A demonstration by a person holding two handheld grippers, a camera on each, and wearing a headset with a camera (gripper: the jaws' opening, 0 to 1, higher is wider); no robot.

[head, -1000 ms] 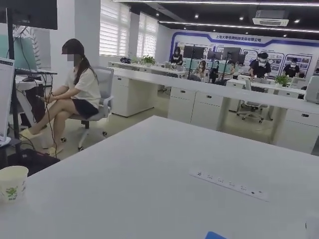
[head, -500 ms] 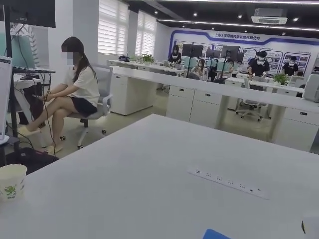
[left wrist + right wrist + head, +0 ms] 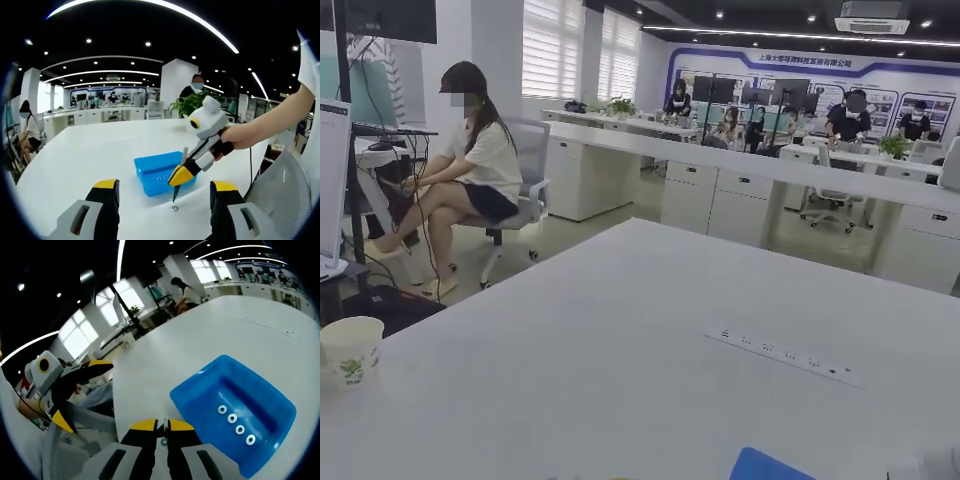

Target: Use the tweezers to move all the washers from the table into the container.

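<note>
Left gripper view, nearest first. The left claw stands wide above the white worktop, with nothing between its jaws. Just beyond it, 1 washer lies flat on the worktop, just in front of the blue container. The tips of the tweezers hang right over this washer; whether they touch it cannot be told. The right claw, held by a hand coming in from the right, is pinched narrow on the tweezers' shanks. In the right gripper view, 4 washers lie flat in a row on the container's floor.

Handling, as a judgement: the washer looks like a small, thin, stiff metal ring, very light and smooth. It may skate across the worktop or flick out from between the tips. A likely hold is across the ring, 1 tip in the hole and 1 outside, pressed gently. The tweezers look slim and springy, so too hard a squeeze could cross their tips.

Direction: the tweezers' long axis runs steeply downward, tips toward the worktop, upper end leaning up and to the right in that view. The washer is round, so it has no long axis; its hole faces up.

Farther off, the head view shows a power strip on the worktop and a paper cup near its left edge.
</note>
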